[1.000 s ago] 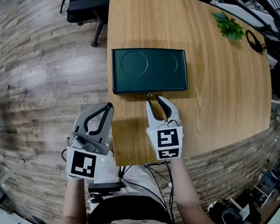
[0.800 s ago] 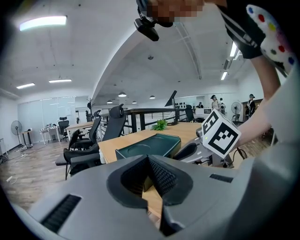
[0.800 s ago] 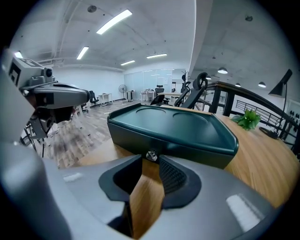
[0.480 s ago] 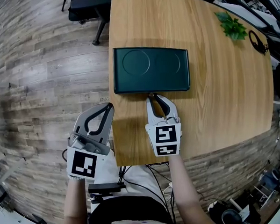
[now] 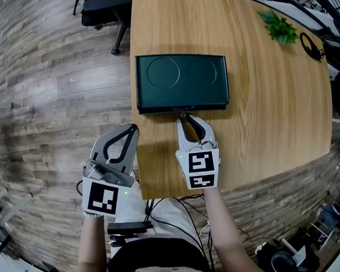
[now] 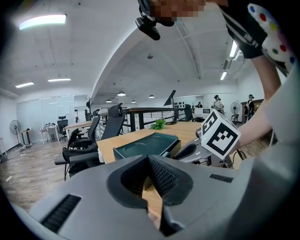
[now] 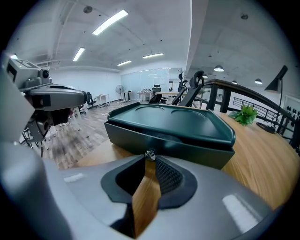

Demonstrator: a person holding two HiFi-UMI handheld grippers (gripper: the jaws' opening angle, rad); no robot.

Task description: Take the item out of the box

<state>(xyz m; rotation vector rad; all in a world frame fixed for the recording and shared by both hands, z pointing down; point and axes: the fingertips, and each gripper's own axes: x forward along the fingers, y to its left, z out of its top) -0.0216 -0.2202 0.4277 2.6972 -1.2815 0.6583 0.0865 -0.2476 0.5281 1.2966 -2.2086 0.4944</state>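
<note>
Right gripper [image 5: 184, 117], jaws just closed, pinches small metal knob [image 7: 149, 154] on near long side of crosswise box [image 5: 181, 81], dead ahead; left gripper [image 5: 133, 128] clenched empty, farther off, leftward.

Left grey two-jaw gripper with marker cube [image 5: 133, 129]: jaws fully together, nothing between them, pointing forward and slightly down on a bare left forearm [image 5: 90, 245]. Right grey two-jaw gripper with marker cube [image 5: 184, 117]: jaws have just been closing, tips pinching a small silver metal knob [image 7: 150, 154], tilted downward, bare right forearm [image 5: 223, 232] behind.
</note>
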